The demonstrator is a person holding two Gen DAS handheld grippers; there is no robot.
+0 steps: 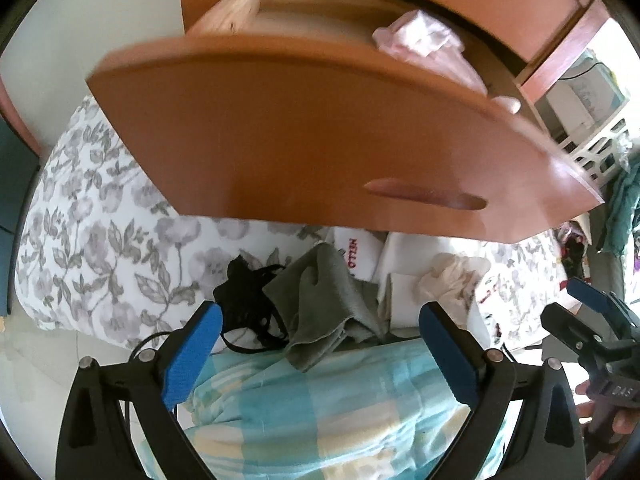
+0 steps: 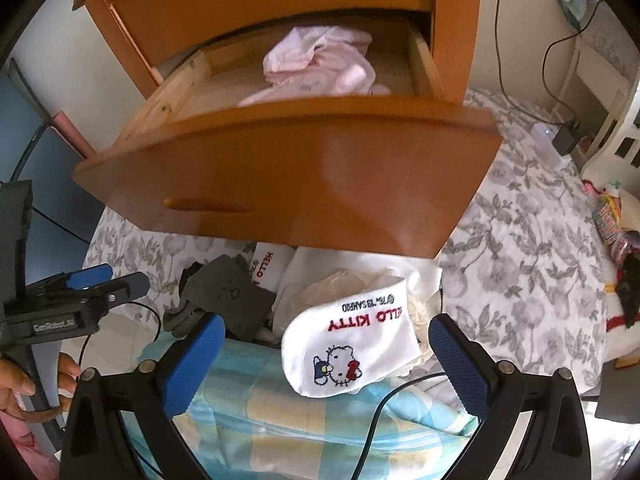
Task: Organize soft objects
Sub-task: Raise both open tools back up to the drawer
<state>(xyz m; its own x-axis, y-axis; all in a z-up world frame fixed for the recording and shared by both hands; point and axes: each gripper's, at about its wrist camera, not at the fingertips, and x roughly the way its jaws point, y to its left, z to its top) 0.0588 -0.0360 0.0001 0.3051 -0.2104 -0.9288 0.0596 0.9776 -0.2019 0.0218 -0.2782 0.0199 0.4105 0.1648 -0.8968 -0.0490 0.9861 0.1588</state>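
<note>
An open wooden drawer [image 1: 320, 140] [image 2: 288, 184] juts out over the bed and holds a pink garment [image 2: 320, 64] [image 1: 420, 36]. Below it lies a pile of soft things: a black lace item [image 1: 248, 300], a grey-green sock [image 1: 320, 300] [image 2: 224, 296], a white Hello Kitty sock [image 2: 348, 344], a second Hello Kitty sock [image 1: 356, 254] [image 2: 266, 270] and a cream cloth [image 1: 452, 276]. My left gripper [image 1: 320, 344] is open and empty just in front of the grey sock. My right gripper [image 2: 326, 356] is open around the white Hello Kitty sock without closing on it.
A blue-and-yellow checked blanket [image 1: 320, 408] [image 2: 304, 420] lies under both grippers. A floral bedsheet [image 1: 92, 232] [image 2: 528, 248] covers the bed. A white laundry basket [image 1: 596, 148] stands at the right. A black cable [image 2: 384, 412] crosses the blanket. Small items [image 2: 616, 240] lie at the far right.
</note>
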